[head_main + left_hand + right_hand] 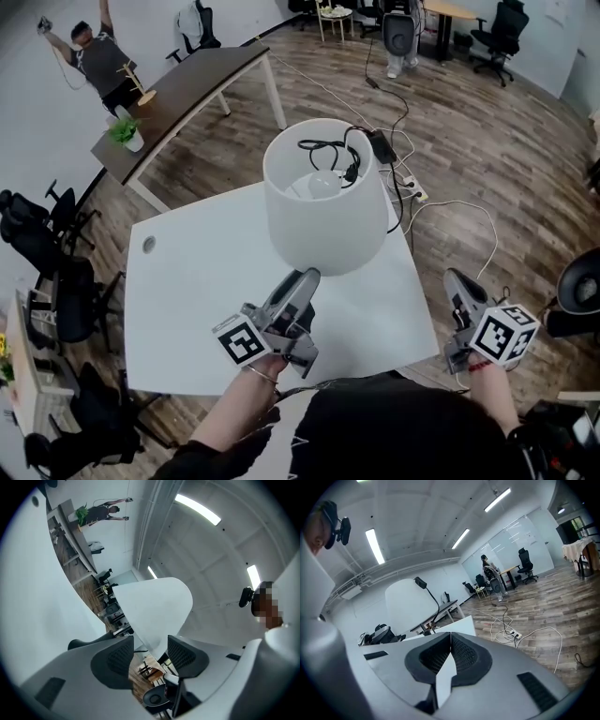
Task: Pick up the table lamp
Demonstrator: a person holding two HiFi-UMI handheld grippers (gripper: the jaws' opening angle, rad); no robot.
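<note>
A table lamp with a white drum shade stands on the white table; its black cord is coiled inside the top of the shade, and its base is hidden. My left gripper reaches up to the shade's lower near edge with its jaws open. In the left gripper view the shade fills the space just beyond the left gripper, whose pads stand apart and press on nothing. My right gripper hangs off the table's right edge, shut and empty. From the right gripper the lamp shows at the left.
A power strip and loose cables lie on the wood floor behind the table. A dark desk with a small plant stands at the back left. Black office chairs crowd the left. A person stands far back.
</note>
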